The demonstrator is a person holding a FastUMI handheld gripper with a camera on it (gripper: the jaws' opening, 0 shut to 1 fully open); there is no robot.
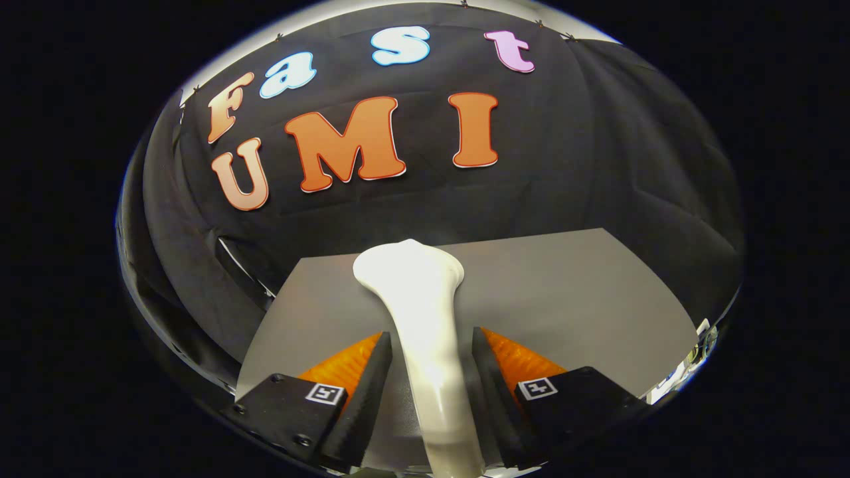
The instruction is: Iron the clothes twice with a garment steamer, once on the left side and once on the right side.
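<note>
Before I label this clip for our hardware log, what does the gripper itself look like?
The gripper has two black fingers that taper toward their tips. Their inner faces are dark and ribbed, and the outer sides carry ridged orange panels. Each finger's black base block bears a small square black-and-white marker. A couple of screw heads show on the left block.

The light is soft and even. The white steamer [425, 318] shines brightest and looks a bit washed out. The grey table [571, 299] is dimmer. Straight lines bend near the edges. Bright glare shows far right.
</note>
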